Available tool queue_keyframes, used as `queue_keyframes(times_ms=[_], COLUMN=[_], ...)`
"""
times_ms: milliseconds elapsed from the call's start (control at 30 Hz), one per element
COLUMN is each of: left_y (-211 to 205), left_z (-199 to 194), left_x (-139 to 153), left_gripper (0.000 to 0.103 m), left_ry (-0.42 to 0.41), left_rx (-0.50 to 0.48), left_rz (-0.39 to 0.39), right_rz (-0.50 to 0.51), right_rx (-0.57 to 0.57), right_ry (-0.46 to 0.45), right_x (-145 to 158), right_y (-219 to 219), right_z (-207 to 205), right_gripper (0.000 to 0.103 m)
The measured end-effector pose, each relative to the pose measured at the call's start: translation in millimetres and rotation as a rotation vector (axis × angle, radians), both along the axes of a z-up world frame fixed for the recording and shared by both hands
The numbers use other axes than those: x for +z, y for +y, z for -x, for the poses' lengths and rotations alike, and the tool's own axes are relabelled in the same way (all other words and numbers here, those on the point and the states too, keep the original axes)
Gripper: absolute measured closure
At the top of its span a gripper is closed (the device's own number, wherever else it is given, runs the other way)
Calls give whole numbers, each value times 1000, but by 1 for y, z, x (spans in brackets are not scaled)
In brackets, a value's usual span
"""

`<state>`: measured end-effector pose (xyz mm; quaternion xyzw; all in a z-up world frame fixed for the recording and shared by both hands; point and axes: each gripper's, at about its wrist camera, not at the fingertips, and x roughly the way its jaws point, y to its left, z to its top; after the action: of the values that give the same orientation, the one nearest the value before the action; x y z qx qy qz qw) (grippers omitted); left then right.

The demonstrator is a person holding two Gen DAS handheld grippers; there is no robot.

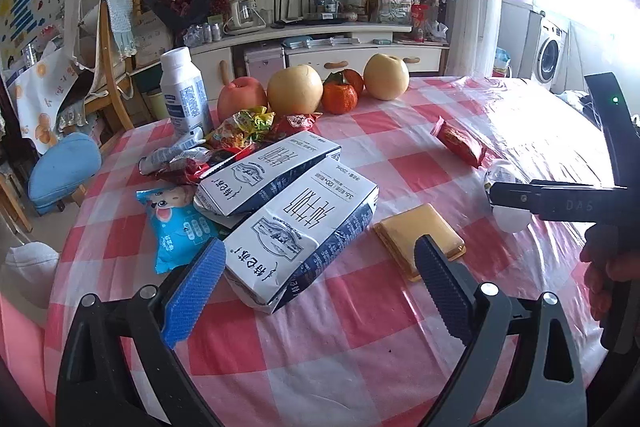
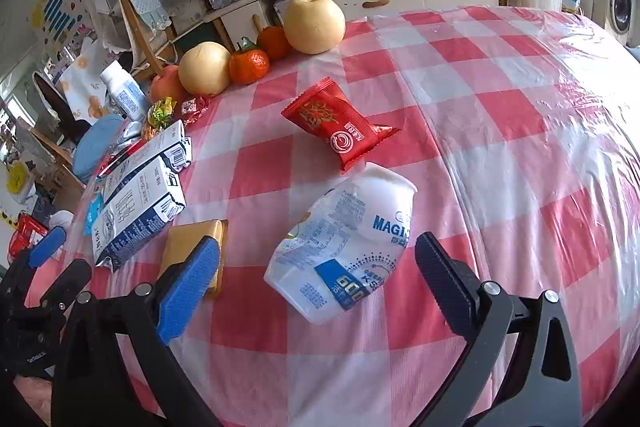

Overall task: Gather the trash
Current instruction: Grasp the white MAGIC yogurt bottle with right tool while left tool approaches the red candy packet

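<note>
Here, two milk cartons (image 1: 296, 203), perhaps five fruits (image 1: 295, 87); left tool (image 1: 320, 267) and right tool (image 2: 320, 263) both spread wide.

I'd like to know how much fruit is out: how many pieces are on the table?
5, in a row along the far edge: a red apple, a yellow pear, two mandarins, one behind the other, and a second pear. The wrapper pile might hide more.
</note>
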<state>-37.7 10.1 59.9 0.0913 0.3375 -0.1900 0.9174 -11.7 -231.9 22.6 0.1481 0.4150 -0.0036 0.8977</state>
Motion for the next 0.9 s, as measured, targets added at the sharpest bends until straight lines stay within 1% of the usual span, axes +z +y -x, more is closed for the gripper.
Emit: queue_keyframes(times_ms=[33, 67, 133, 233, 267, 300, 467, 533, 567, 633, 700, 833, 900], left_y=[-1, -2, -2, -3, -4, -5, -13, -16, -18, -22, -27, -43, -54], left_z=[0, 1, 1, 1, 1, 0, 1, -1, -1, -4, -8, -19, -26], left_x=[-1, -1, -2, -3, -3, -4, -7, -7, -7, -6, -5, -2, 0], left_gripper=[9, 9, 9, 9, 9, 9, 9, 9, 9, 9, 9, 9, 9], left_ry=[3, 5, 10, 17, 19, 23, 38, 56, 66, 93, 115, 169, 195], left_rx=[-5, -10, -16, -23, -25, -28, -48, -53, -53, -53, -53, -60, -57], left_rz=[0, 0, 5, 10, 11, 12, 10, 31, 41, 74, 108, 176, 197], right_rz=[16, 27, 34, 74, 82, 95, 103, 130, 158, 158, 167, 149, 137], right_rx=[-2, -2, -3, -1, -3, -7, 1, -4, -10, 7, -10, -26, -43], right_ry=[1, 4, 7, -1, -5, -8, -3, 7, 15, 25, 33, 43, 46], right_x=[-2, -4, -8, -8, -8, -8, -8, -7, -7, -7, -7, -7, -7], right_y=[0, 0, -1, 1, 1, 1, -3, -5, -5, -9, -14, -24, -31], right_z=[-1, -3, -7, -9, -9, -9, -8, -6, -7, -6, -5, -2, 0], right_gripper=[5, 8, 18, 20, 23, 29, 34, 40, 55, 57, 56, 56, 57])
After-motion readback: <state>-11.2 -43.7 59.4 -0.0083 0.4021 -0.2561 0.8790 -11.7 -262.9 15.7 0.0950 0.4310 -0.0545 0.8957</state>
